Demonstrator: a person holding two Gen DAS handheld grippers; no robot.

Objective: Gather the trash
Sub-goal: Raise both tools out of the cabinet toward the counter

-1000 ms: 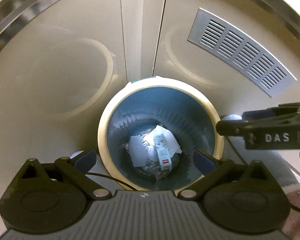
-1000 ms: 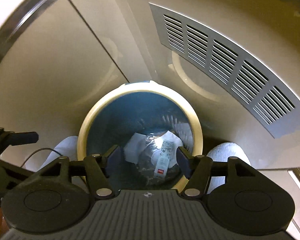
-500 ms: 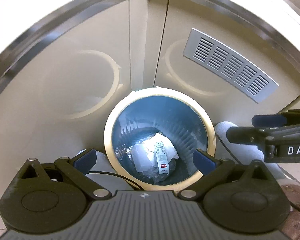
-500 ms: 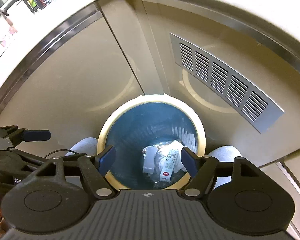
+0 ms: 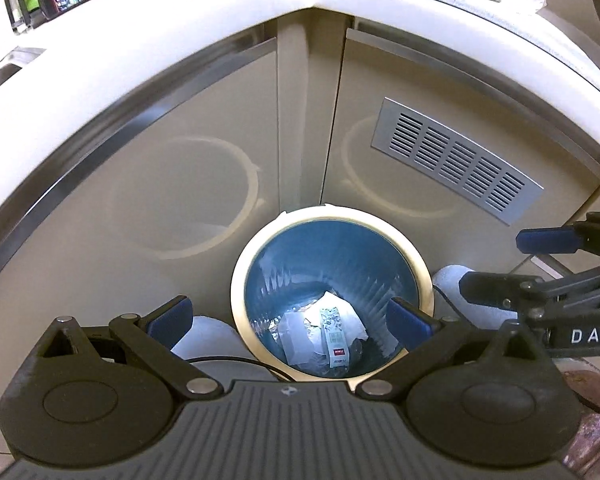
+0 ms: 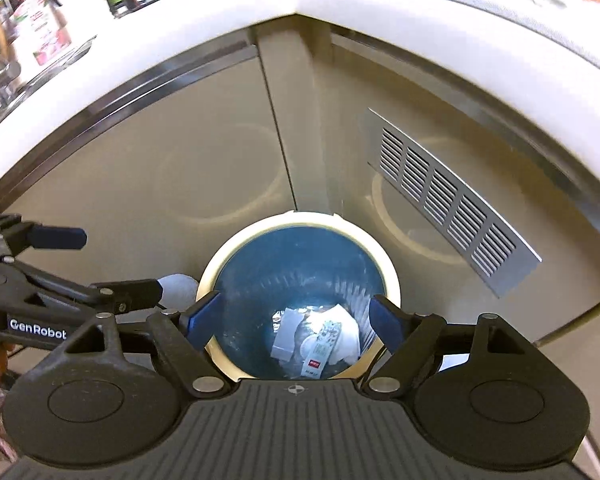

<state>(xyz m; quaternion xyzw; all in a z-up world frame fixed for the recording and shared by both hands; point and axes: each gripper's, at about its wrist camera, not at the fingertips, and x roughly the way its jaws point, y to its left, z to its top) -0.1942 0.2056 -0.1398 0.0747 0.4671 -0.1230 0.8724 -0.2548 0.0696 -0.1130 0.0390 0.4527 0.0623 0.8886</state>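
blue-lined trash bin [image 5: 332,256] with a cream rim, lower centre of the left wrist view, on the floor against the corner of beige cabinet doors [image 5: 172,184]; same bin [image 6: 300,264] lower centre of the right wrist view

crumpled white paper [image 5: 340,320], a small white carton with a red end [image 5: 335,338] and a pale flat packet [image 5: 296,340] lying at the bottom of the bin; seen again as paper [image 6: 346,330], carton [image 6: 320,346] and packet [image 6: 286,334] from the right wrist

left gripper [image 5: 288,320] above the bin, jaws wide, blue pads either side of the rim, nothing between them; its fingers also entering the right wrist view from the middle left [image 6: 96,264]

right gripper [image 6: 294,318] above the bin too, jaws opening and already wide, holding nothing, trash showing between the pads far below; its fingers entering the left wrist view from the middle right [image 5: 520,264]

silver slotted vent [image 5: 456,160] on the right-hand door, right of centre

white countertop edge [image 5: 180,52] curving across the top of the frame, with packages blurred along the upper edge
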